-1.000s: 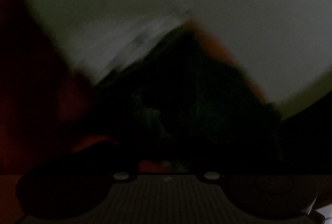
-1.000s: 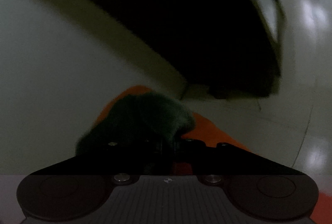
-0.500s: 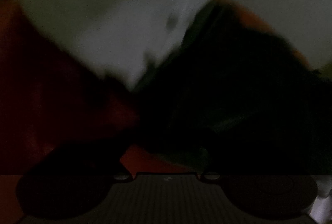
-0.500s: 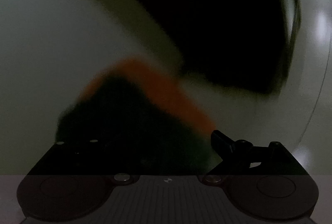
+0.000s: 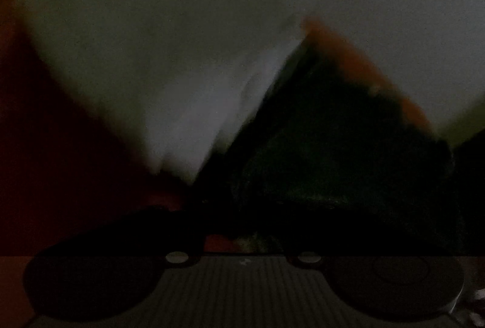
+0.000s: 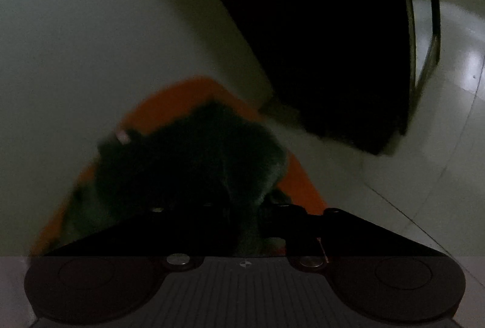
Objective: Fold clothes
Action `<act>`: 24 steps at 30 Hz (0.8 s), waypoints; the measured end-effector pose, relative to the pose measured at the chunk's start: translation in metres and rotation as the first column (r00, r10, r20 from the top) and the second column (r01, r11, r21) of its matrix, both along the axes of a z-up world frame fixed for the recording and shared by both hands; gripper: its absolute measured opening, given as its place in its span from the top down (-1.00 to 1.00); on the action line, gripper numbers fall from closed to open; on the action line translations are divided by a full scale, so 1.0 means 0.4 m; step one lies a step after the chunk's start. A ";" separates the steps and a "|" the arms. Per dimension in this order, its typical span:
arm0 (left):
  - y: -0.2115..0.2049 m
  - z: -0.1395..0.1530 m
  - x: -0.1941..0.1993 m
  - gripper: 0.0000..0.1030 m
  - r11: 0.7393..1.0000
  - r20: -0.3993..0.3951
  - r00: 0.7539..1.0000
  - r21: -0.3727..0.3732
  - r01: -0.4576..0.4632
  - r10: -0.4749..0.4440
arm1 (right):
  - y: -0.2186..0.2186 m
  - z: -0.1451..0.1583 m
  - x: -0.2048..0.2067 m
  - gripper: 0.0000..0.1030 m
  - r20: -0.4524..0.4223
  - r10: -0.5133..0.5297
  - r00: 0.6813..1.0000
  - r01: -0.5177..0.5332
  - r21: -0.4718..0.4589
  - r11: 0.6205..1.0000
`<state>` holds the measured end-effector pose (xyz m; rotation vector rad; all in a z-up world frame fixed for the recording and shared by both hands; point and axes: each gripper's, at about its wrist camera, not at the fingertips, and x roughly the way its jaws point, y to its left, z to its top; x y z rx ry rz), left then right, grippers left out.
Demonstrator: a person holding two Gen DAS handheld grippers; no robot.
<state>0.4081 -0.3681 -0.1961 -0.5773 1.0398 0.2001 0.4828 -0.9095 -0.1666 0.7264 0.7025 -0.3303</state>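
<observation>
Cloth fills the lower half of the left wrist view: a dark green garment (image 5: 333, 146) with an orange edge rises to a peak right of centre, blurred, over a pale surface (image 5: 182, 24). The left gripper (image 5: 239, 224) is closing, its dark fingers lost against the fabric bunched at them; whether the pads bite I cannot tell. In the right wrist view the same fuzzy green cloth (image 6: 194, 164), orange-trimmed, sits low centre, and the right gripper (image 6: 242, 224) is closing with it between the jaws. This looks like a fold in mid-lift; next, both ends need carrying over together. A dark block (image 6: 318, 39) at upper right stands near the path; glossy floor (image 6: 439, 130) shows at right.
</observation>
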 end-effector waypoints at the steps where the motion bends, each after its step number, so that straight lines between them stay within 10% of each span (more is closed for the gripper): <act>1: 0.015 -0.016 -0.017 0.32 1.000 -0.022 1.000 -0.018 -0.008 0.008 | -0.008 -0.002 -0.001 0.49 0.020 0.014 1.000 -0.015 0.020 1.000; 5: 0.028 0.059 -0.089 0.26 0.995 -0.003 0.999 0.090 0.044 -0.044 | -0.044 0.023 0.007 -0.04 0.066 0.028 0.997 -0.028 0.000 1.000; 8: -0.024 0.166 -0.087 0.26 0.971 0.061 0.986 0.193 0.139 -0.154 | -0.053 0.097 0.032 -0.48 0.022 -0.001 1.000 0.006 -0.226 0.974; 12: -0.147 0.255 0.062 -0.05 0.921 0.214 0.911 0.252 0.297 -0.352 | -0.066 0.125 0.170 -1.00 0.063 0.160 0.985 -0.134 -0.301 0.944; 17: -0.241 0.188 0.296 -0.05 0.818 0.143 0.903 0.496 0.290 -0.406 | -0.104 -0.017 0.418 -0.77 -0.102 0.248 0.963 -0.265 -0.219 0.939; 20: -0.212 0.091 0.394 0.00 0.747 0.050 0.923 0.605 0.275 -0.381 | -0.115 -0.085 0.474 0.66 -0.159 0.245 0.956 -0.267 -0.130 0.955; 24: -0.211 0.059 0.407 0.82 0.727 0.076 0.911 0.631 0.271 -0.405 | -0.070 -0.028 0.444 0.82 -0.014 0.238 0.971 -0.234 -0.231 0.944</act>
